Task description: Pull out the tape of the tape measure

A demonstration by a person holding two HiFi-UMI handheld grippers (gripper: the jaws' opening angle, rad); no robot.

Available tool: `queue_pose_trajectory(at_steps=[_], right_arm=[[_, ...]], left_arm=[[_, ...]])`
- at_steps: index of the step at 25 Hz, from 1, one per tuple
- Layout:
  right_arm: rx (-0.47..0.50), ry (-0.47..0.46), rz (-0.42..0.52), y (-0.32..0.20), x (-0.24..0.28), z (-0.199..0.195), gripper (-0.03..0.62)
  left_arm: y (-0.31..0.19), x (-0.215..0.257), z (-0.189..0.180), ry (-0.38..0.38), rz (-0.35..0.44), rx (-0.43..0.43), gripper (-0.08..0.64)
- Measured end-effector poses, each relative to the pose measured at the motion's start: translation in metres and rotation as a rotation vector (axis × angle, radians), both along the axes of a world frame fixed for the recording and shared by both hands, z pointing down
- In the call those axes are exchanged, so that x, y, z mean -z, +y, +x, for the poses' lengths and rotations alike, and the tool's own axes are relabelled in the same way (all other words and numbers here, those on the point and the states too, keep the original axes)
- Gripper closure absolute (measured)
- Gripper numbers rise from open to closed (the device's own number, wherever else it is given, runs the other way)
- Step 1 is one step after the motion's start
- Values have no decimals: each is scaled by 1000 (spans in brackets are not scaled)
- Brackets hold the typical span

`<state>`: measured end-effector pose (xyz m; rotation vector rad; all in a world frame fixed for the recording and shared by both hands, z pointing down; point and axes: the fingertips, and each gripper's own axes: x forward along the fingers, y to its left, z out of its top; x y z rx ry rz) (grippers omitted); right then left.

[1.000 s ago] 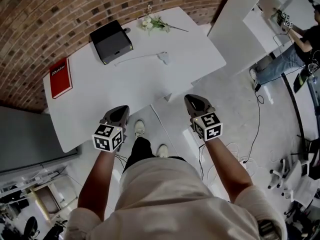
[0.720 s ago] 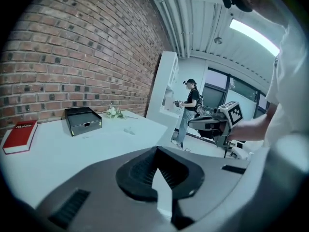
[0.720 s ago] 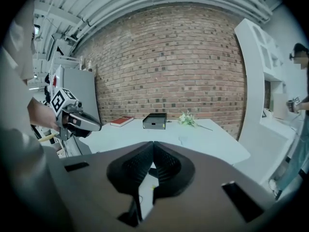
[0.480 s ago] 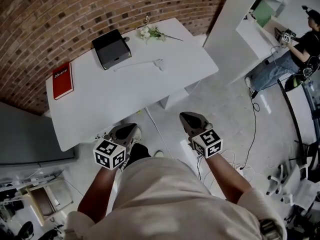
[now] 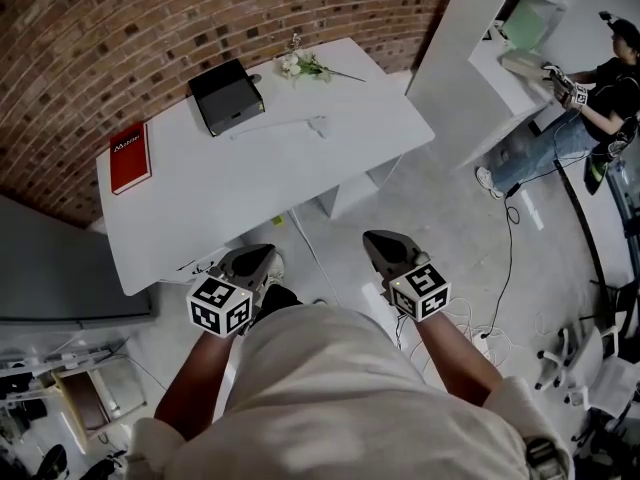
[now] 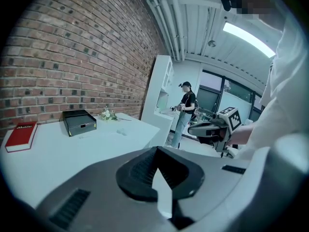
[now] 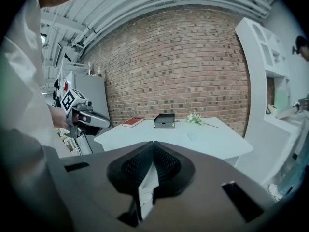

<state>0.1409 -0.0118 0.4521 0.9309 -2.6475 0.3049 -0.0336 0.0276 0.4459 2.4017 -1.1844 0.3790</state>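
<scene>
Both grippers hung low in front of the person, off the near edge of the white table (image 5: 250, 203) and over the floor. Left gripper (image 5: 254, 258) — jaws together, nothing btwn them. Right gripper (image 5: 386, 245) — same, closed and empty. The tape measure (image 5: 319, 124), small and white, lay on the table well apart from both, near the black box (image 5: 226, 95), w/ a thin pale strip (image 5: 270, 127) stretched leftward from it. Red book (image 5: 129, 156) at the left end, flowers (image 5: 303, 65) by the far edge.
</scene>
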Motion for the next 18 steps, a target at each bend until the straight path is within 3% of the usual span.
queue_pose_trajectory(at_steps=[18], right_arm=[[-45,-3,14,12,2,6,589]], left_arm=[[9,-8,2,12,-2,-5,565]])
